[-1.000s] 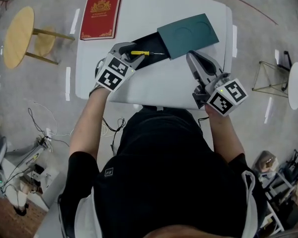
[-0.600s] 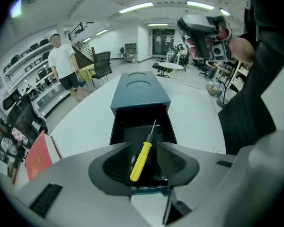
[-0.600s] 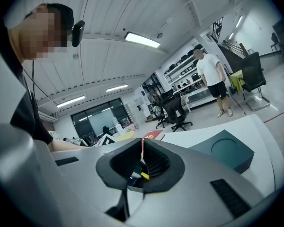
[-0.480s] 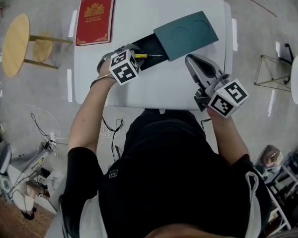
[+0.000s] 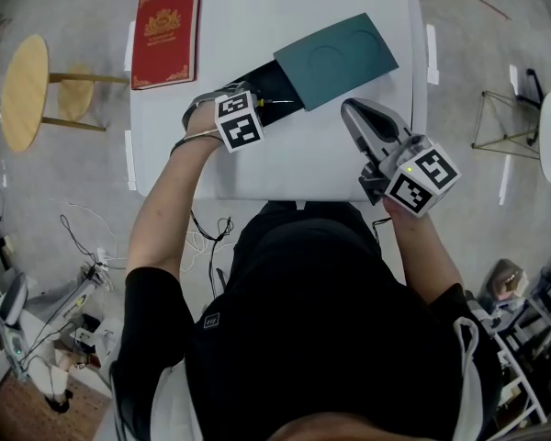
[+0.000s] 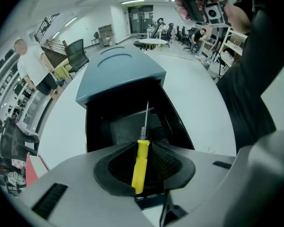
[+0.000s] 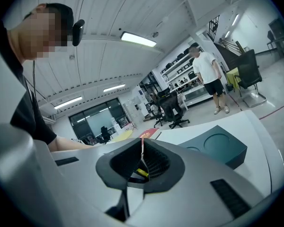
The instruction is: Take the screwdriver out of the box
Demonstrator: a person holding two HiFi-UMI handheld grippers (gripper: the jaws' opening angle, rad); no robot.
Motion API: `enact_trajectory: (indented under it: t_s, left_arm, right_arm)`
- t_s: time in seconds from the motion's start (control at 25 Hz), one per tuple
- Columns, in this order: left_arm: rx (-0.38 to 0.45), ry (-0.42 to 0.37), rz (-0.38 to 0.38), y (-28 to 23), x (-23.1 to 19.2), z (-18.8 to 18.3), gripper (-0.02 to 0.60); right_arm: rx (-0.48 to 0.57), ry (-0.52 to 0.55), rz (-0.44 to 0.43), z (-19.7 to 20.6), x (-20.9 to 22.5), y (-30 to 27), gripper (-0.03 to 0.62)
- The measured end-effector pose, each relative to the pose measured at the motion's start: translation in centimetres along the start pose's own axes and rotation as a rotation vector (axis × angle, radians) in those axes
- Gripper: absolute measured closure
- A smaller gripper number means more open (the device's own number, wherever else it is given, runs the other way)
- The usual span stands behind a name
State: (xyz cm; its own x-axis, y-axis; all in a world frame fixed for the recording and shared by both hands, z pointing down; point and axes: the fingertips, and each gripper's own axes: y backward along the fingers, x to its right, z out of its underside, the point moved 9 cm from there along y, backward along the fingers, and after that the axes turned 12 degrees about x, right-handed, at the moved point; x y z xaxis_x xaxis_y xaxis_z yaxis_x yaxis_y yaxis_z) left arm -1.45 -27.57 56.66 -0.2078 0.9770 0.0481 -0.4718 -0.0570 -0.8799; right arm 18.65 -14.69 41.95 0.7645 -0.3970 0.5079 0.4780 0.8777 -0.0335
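White table [image 5: 349, 168], open black box [image 5: 277, 81] toward its far edge. My left gripper's [image 6: 143, 150] jaws, just closing, straddle the yellow screwdriver [image 6: 140, 167] handle unpinched; shaft points away, inside the box. Right gripper [image 5: 354, 116] pressed together, well apart.

Leans over a white table [image 5: 285, 168], pointing the left gripper [image 5: 248, 99] down into an open black box [image 5: 274, 83], jaws just closing about the screwdriver [image 5: 277, 102]. Holds the right gripper [image 5: 351, 110] above the tabletop, near the teal lid [image 5: 335, 60]. Red book [image 5: 165, 37] at the far corner.
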Motion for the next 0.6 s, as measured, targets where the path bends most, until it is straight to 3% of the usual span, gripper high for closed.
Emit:
enact_trajectory:
  t_s: [0.4,0.6]
  left_arm:
    - [-0.017,0.027,0.057,-0.4,-0.3,0.1,0.503]
    - [0.078,0.133,0.022,1.1,-0.4,-0.1,0.505]
  right_arm:
    - [0.02,-0.008,0.006,0.0,0.3,0.3,0.563]
    - [0.031,0.004,0.001,-0.5,-0.2,0.2,0.563]
